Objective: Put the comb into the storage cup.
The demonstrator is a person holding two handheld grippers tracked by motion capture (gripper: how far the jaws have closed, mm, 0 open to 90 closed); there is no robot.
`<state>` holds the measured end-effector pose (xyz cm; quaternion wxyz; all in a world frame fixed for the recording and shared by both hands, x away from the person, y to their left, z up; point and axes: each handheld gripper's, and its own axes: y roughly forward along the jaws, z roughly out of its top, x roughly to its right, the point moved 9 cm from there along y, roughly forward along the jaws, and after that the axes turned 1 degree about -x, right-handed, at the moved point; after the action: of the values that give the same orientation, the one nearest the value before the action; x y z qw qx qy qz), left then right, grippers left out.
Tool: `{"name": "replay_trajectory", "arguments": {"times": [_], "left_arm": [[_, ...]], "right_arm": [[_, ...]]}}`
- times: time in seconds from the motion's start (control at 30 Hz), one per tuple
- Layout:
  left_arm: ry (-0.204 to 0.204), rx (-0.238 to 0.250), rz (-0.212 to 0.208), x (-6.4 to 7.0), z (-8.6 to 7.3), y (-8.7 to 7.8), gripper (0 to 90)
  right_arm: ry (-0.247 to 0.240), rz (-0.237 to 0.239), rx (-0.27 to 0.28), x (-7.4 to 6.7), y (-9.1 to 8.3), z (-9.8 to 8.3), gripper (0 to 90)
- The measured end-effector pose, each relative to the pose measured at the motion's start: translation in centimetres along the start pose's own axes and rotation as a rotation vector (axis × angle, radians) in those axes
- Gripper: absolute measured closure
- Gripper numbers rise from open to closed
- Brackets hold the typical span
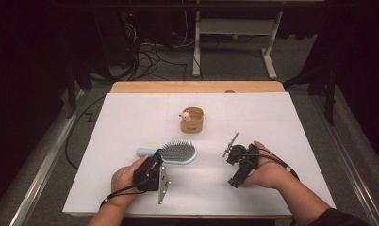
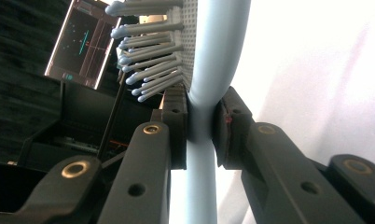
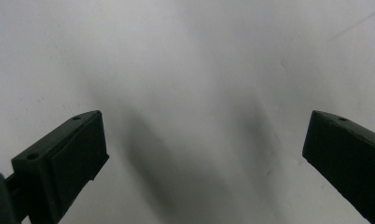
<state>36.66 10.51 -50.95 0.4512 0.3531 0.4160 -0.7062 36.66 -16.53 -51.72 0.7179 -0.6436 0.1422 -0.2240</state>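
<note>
Clamping the pale blue hairbrush (image 2: pixel 202 154) by its neck, the left gripper (image 1: pixel 152 170) holds it at lower centre of the white desk (image 1: pixel 131 117); the right gripper (image 3: pixel 204 154), lower right, gapes wide, holding nothing

A white table (image 1: pixel 131 122) bears a blue hairbrush (image 1: pixel 176 152) and tan cup (image 1: pixel 192 119).

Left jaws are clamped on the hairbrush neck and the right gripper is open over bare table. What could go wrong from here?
1. The left gripper pinches the hairbrush only at its narrow neck, so the heavier bristled head may pivot or slip if lifted.
2. The right gripper hangs open, close above the white table; coming lower, its jaws might strike it.
3. Swinging the brush forward might knock the small tan cup.
</note>
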Motion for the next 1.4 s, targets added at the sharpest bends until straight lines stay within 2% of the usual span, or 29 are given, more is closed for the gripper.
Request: {"name": "replay_trajectory", "arguments": {"times": [0.13,0.3,0.4,0.57,0.67,0.73,0.83,1.0,1.07,1.2,1.4], "left_arm": [[-0.013,0.001,-0.003,-0.1,0.0,0.0,77.1],[-0.031,0.005,-0.008,-0.2,0.0,-0.1,77.1],[-0.045,0.005,-0.012,-0.3,0.0,-0.1,77.1],[-0.063,0.008,-0.009,-0.6,-0.1,-0.2,77.1],[-0.075,0.006,-0.010,-0.7,-0.1,-0.2,77.2],[-0.088,0.008,-0.011,-0.8,-0.1,-0.2,77.1],[-0.106,0.005,-0.017,-1.0,-0.2,-0.2,77.1],[-0.166,-0.001,-0.025,-1.2,-0.5,0.0,77.1],[-0.167,-0.004,-0.020,-1.3,-0.6,0.0,77.2],[-0.183,0.004,-0.020,-1.6,-0.5,-0.1,77.2],[-0.208,0.001,-0.028,-1.7,-0.6,-0.2,77.2]], "right_arm": [[0.019,-0.013,0.025,0.5,0.1,-1.0,0.5],[0.053,-0.018,0.101,1.0,0.0,-1.4,0.5],[0.079,-0.015,0.161,1.1,0.0,-1.4,0.5],[0.123,-0.019,0.293,1.4,-0.1,-1.0,0.5],[0.162,-0.002,0.375,1.4,0.1,-0.7,0.5],[0.174,-0.015,0.421,1.5,0.2,-0.5,0.5],[0.222,-0.012,0.503,1.7,0.3,-0.3,0.5],[0.286,0.001,0.599,1.9,0.4,-0.2,0.5],[0.294,-0.001,0.624,1.8,0.4,0.0,0.4],[0.323,-0.003,0.713,1.6,-0.3,0.4,0.4],[0.367,0.016,0.823,1.4,-0.8,0.4,0.4]]}}
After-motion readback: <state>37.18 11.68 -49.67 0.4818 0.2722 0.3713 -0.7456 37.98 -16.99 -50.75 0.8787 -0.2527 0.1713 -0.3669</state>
